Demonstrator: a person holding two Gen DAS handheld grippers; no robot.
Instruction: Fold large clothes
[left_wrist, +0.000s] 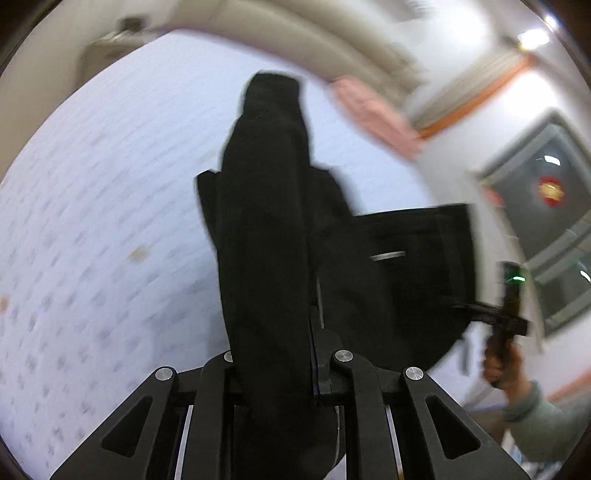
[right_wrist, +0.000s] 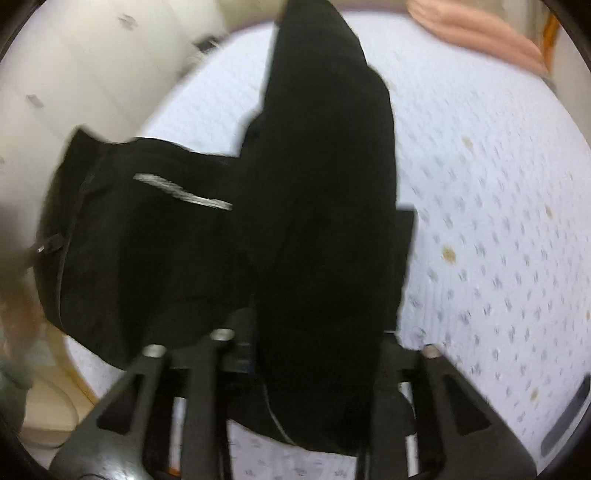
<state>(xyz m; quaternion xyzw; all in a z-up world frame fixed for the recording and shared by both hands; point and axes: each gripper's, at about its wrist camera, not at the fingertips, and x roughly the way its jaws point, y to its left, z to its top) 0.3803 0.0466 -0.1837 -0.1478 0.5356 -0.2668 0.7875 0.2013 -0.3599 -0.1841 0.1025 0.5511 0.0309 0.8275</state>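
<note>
A black garment hangs lifted over the bed, one long part trailing away towards the mattress. A silver strip marks its wide part. My left gripper is shut on a bunched fold that runs up between its fingers and hides most of them. In the left wrist view my right gripper, held by a hand, grips the garment's far edge. In the right wrist view the garment fills the right gripper, and only the right finger shows beside the cloth.
Below lies a bed with a white dotted cover. A pink cloth sits at its far end. White cabinets and a dark window stand beyond the bed.
</note>
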